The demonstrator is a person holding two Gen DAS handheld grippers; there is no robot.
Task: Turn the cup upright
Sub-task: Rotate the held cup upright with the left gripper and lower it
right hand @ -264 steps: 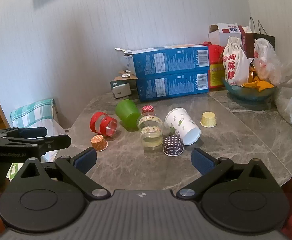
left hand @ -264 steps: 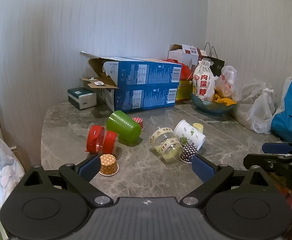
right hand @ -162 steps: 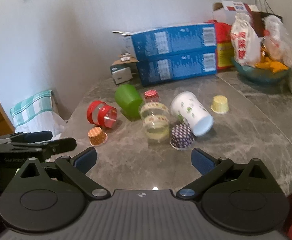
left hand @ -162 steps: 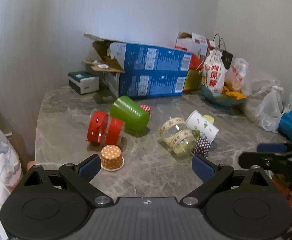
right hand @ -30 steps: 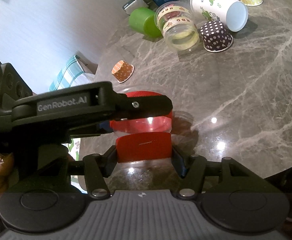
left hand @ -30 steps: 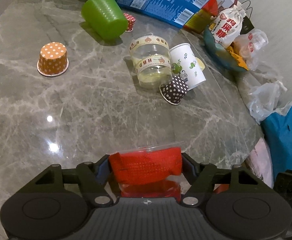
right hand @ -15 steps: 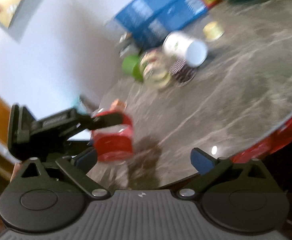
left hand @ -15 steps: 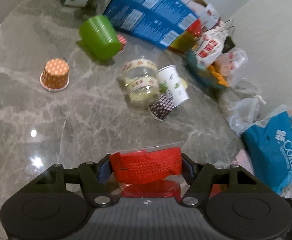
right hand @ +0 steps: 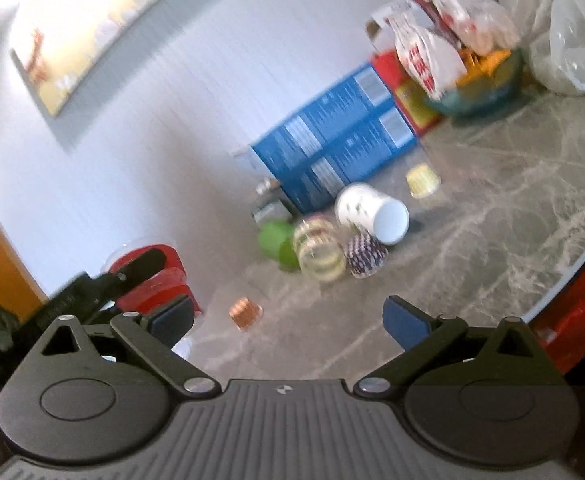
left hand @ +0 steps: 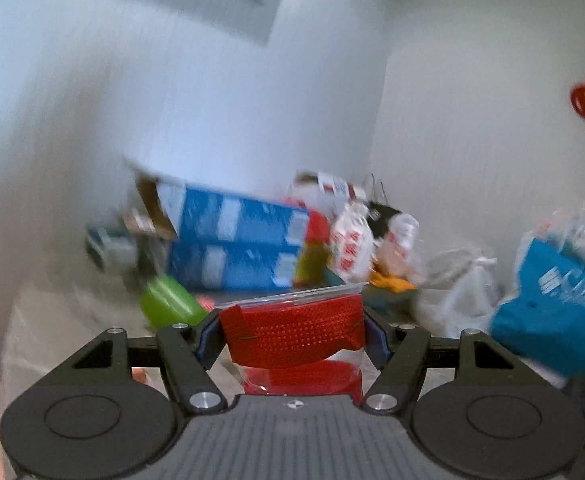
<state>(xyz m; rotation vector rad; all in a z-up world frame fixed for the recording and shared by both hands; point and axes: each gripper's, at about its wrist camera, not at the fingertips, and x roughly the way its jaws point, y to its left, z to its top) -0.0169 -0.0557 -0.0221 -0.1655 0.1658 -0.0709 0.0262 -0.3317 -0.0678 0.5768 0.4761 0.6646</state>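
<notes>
My left gripper (left hand: 292,334) is shut on a clear plastic cup with red bands (left hand: 296,336), rim at the top, held upright above the marble table. The same red cup (right hand: 152,276) shows at the left of the right wrist view, with the left gripper's finger across it. My right gripper (right hand: 288,316) is open and empty, away from the cup. Both views are motion-blurred.
On the marble table (right hand: 492,240) lie a green cup (right hand: 276,242), a clear banded cup (right hand: 318,256), a white printed cup (right hand: 372,212), a dark dotted cup (right hand: 364,256), an orange dotted cup (right hand: 244,312) and a yellow cup (right hand: 422,180). Blue boxes (right hand: 332,140) and bags stand behind.
The left gripper has tilted up from looking down at the table to looking level, still holding the red cup. The right gripper has stayed open and clear of the cup.
</notes>
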